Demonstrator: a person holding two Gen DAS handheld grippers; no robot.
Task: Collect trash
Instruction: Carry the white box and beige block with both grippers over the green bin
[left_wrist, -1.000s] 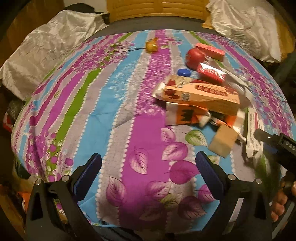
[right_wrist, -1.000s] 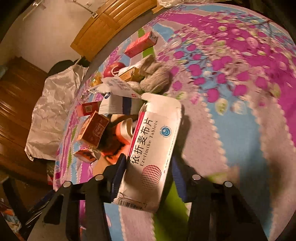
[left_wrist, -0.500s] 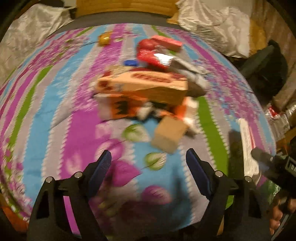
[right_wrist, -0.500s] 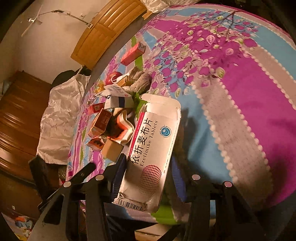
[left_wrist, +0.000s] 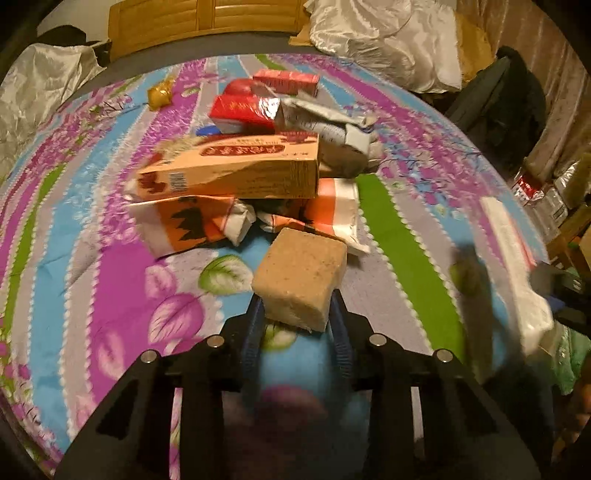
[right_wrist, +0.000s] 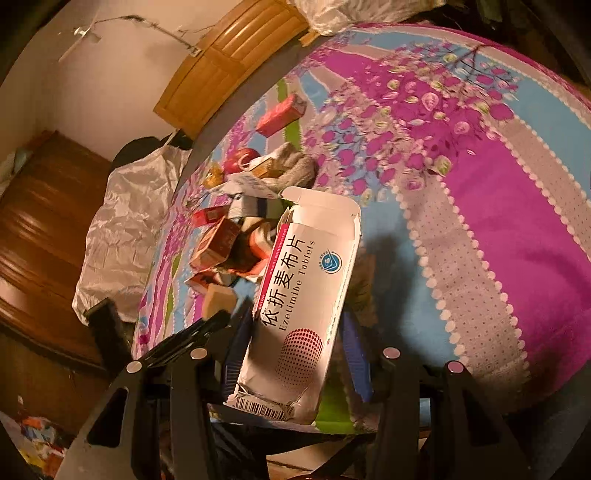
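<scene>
A tan cube-shaped block (left_wrist: 302, 275) sits on the flowered bedspread (left_wrist: 110, 221), and my left gripper (left_wrist: 297, 314) is shut on its near end. Behind it lies a trash pile: a long orange carton (left_wrist: 236, 170), an orange and white wrapper (left_wrist: 184, 225), a red pack (left_wrist: 240, 110) and a grey crumpled bag (left_wrist: 325, 125). My right gripper (right_wrist: 295, 332) is shut on a white tablet box (right_wrist: 303, 295) with an open top flap, held above the bed's edge. That box also shows at the right of the left wrist view (left_wrist: 513, 266).
A red box (left_wrist: 286, 79) and a gold wrapper (left_wrist: 159, 96) lie farther back on the bed. A wooden headboard (left_wrist: 207, 18) stands behind. Silvery bags (left_wrist: 384, 37) lie at the far corners. Clutter (left_wrist: 546, 192) sits beside the bed on the right.
My left gripper has moved forward and closed on the tan block; it was wide open before. My right gripper has drawn back toward the bed's edge, still holding the white box.
</scene>
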